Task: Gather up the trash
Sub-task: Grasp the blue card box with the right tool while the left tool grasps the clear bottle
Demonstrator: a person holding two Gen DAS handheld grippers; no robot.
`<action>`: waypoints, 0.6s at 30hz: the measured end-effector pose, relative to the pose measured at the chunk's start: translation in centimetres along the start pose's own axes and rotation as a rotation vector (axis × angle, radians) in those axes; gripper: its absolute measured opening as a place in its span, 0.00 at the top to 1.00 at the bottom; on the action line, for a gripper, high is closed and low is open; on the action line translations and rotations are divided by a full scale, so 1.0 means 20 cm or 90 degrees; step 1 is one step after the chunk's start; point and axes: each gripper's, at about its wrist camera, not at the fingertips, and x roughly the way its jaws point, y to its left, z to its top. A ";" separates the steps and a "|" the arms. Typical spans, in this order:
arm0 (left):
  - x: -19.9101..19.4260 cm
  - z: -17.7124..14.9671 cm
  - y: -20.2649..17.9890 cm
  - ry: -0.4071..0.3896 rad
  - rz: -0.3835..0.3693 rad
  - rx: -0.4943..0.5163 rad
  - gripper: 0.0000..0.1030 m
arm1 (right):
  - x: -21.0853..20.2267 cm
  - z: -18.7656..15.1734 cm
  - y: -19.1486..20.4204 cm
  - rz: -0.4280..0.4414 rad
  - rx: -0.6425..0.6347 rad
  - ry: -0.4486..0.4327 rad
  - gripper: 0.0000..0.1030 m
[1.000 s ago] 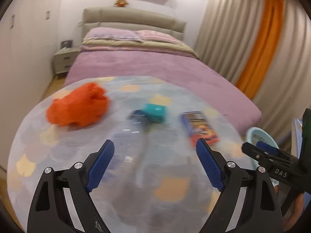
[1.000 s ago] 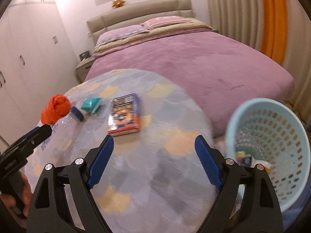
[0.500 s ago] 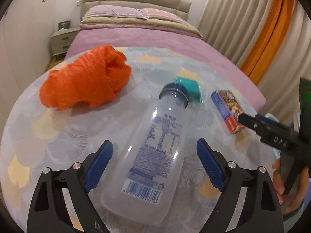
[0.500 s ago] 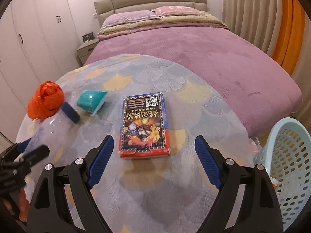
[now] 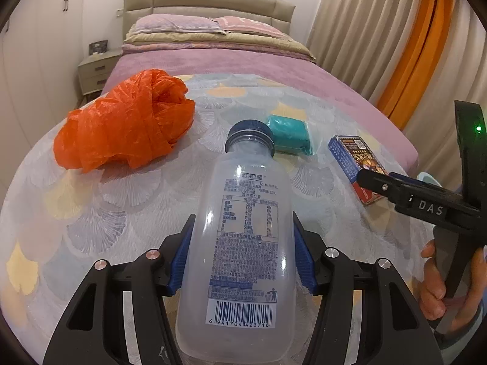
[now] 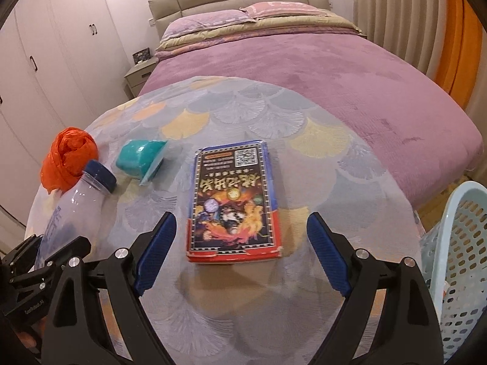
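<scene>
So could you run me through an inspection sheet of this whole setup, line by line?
Surface: round table under a fan-patterned cloth.
Job's things: clear bottle lying down; orange bag; teal cup tipped over; card box lying flat.
Clutter: nothing seen.
Grippers: left hand-held gripper shut on the bottle; right hand-held gripper open, box just ahead.
Cables: nothing seen.
Surroundings: basket at right, bed behind.

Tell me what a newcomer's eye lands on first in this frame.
The clear bottle fills the left wrist view, lying on the table and clamped between the left gripper pads. Behind it sits a crumpled orange bag. The right gripper is open just short of a printed box.
</scene>
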 end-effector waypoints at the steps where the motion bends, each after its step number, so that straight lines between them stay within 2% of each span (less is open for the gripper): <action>1: 0.00 0.00 0.00 -0.001 0.000 0.001 0.46 | 0.01 0.00 0.00 -0.005 -0.003 0.002 0.19; 7: 0.00 0.01 -0.01 -0.003 0.000 0.001 0.46 | 0.02 -0.01 0.05 -0.014 -0.033 0.006 0.20; 8: 0.00 0.01 -0.01 -0.002 -0.003 0.002 0.46 | 0.02 -0.01 0.06 -0.016 -0.039 0.005 0.22; 11: -0.02 0.01 -0.02 -0.004 -0.012 0.002 0.47 | 0.01 -0.02 0.08 -0.024 -0.054 0.000 0.45; 18: -0.12 0.01 -0.08 -0.030 -0.022 0.014 0.48 | -0.11 -0.08 0.06 -0.015 -0.054 -0.044 0.45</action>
